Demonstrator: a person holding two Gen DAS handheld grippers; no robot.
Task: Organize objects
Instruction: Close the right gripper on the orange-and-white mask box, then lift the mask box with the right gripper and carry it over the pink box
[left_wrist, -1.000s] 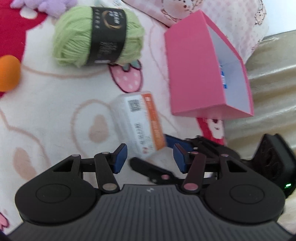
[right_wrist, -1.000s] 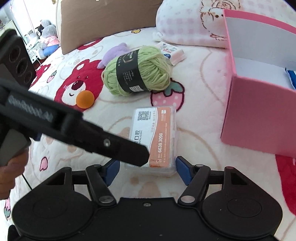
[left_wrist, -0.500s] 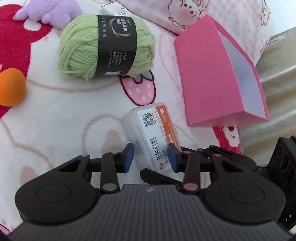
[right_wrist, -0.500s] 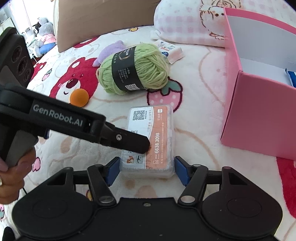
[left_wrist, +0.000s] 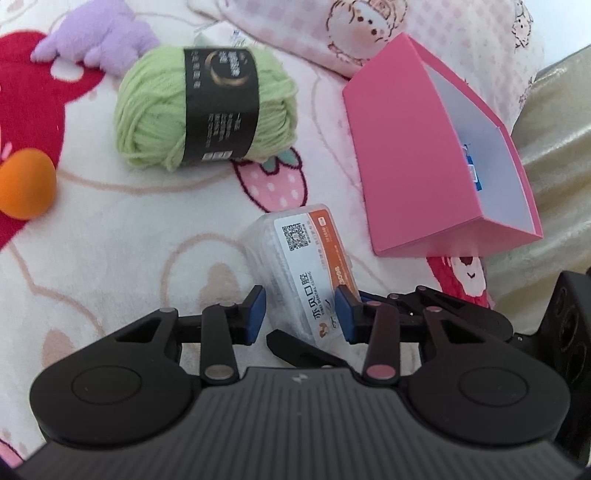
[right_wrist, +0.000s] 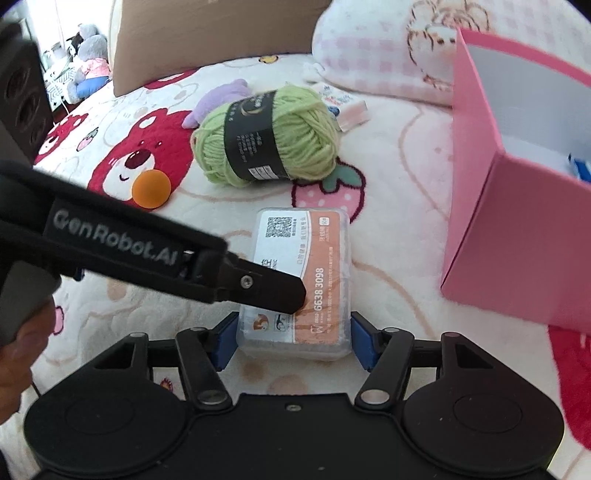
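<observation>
Because the clear plastic box (right_wrist: 301, 280) lies on the bed with its long axis pointing away toward the yarn (right_wrist: 267, 138), the right hand-held gripper (right_wrist: 291, 339) straddles its near end, pads at both sides, possibly just touching. The left hand-held gripper (left_wrist: 301, 314) has its fingers narrowed over one corner, its grip unclear. The pink bin's (right_wrist: 517, 236) contents are mostly hidden.

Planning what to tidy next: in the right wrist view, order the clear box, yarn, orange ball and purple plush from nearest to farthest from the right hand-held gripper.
1. Clear box: between the right hand-held gripper fingers.
2. Orange ball: left, mid-bed.
3. Yarn: centre, behind the box; close to the ball's range.
4. Purple plush: behind the yarn.
</observation>
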